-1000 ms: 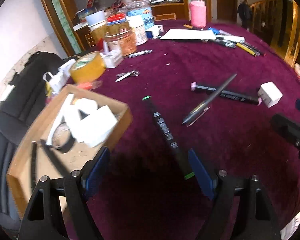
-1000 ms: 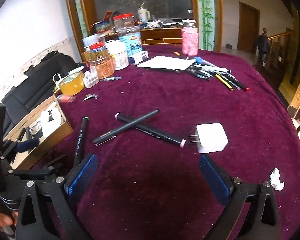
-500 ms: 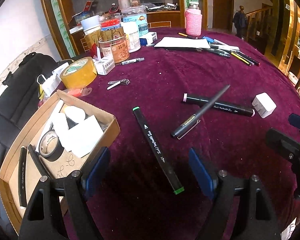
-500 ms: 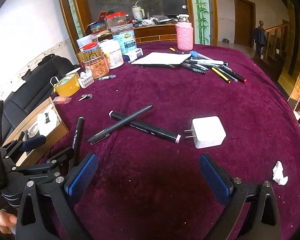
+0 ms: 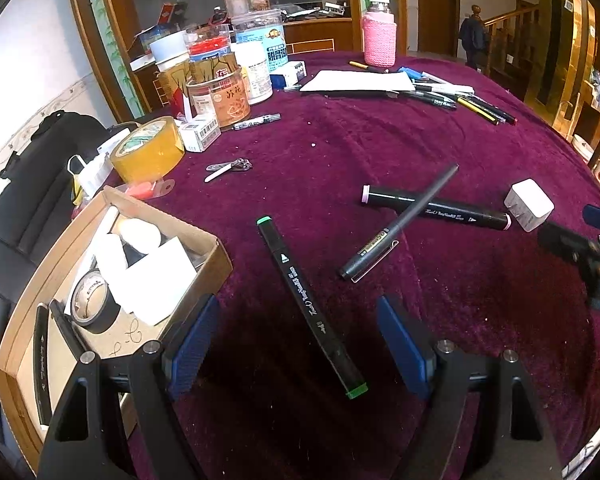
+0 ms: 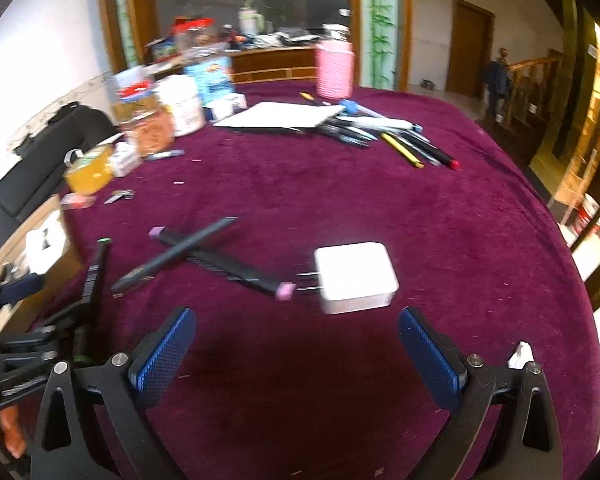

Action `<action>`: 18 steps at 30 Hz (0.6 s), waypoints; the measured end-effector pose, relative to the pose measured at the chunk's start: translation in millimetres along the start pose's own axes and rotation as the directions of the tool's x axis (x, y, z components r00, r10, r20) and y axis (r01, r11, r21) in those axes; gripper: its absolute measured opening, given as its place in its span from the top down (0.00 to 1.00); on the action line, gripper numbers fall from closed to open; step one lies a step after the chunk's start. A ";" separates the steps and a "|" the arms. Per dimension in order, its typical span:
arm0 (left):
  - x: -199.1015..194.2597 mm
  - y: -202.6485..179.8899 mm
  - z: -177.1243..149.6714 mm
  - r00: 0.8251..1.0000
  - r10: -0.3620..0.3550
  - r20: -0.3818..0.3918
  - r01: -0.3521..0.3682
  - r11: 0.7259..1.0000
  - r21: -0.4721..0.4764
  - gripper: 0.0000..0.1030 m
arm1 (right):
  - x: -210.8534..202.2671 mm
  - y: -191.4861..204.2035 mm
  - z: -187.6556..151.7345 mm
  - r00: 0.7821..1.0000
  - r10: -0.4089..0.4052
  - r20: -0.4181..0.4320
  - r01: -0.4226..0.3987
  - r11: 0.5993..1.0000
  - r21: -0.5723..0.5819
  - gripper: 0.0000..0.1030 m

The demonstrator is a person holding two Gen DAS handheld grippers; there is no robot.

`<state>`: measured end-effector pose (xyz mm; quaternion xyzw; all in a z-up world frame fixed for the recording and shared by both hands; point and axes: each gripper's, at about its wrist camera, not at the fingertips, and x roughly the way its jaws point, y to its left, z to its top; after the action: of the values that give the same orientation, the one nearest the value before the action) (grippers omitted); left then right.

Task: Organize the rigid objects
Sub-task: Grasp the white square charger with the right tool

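Loosely, two markers (image 5: 310,306), one pen (image 5: 400,222), one charger (image 5: 529,204).

- I see a round table (image 5: 380,140) under a deep purple velvety cloth, filling most of both views.
- Behind it a white wall (image 5: 24,80) with a patterned border strip low down.
- A large dark panel in a wooden frame (image 6: 108,20), bamboo painted along its sides.
- A brown door (image 6: 470,52) at the back right, a wooden stair railing (image 6: 536,76) beside it.
- A black padded seat (image 5: 32,184) stands at the table's left edge.
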<state>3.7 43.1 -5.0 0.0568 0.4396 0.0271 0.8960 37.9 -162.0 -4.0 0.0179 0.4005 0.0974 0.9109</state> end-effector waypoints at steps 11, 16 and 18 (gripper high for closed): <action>4.3 -4.7 0.7 1.000 -0.004 -0.012 0.004 1.000 0.007 0.23 | 47.4 -36.1 7.4 0.993 0.024 -0.112 -0.013 0.995 0.099 0.25; 5.5 -4.8 1.4 1.000 -0.004 -0.016 0.004 1.000 0.010 0.23 | 57.4 -28.3 11.9 0.993 -0.006 -0.117 0.014 0.997 0.071 0.30; 5.9 -4.3 1.6 1.000 -0.003 -0.016 0.003 1.000 0.008 0.23 | 57.9 -27.4 12.3 0.994 -0.011 -0.113 0.018 0.998 0.063 0.31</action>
<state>8.6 39.2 -9.2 0.0596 0.4471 0.0243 0.8922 89.6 -177.2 -40.7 0.0388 0.4543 0.0786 0.8865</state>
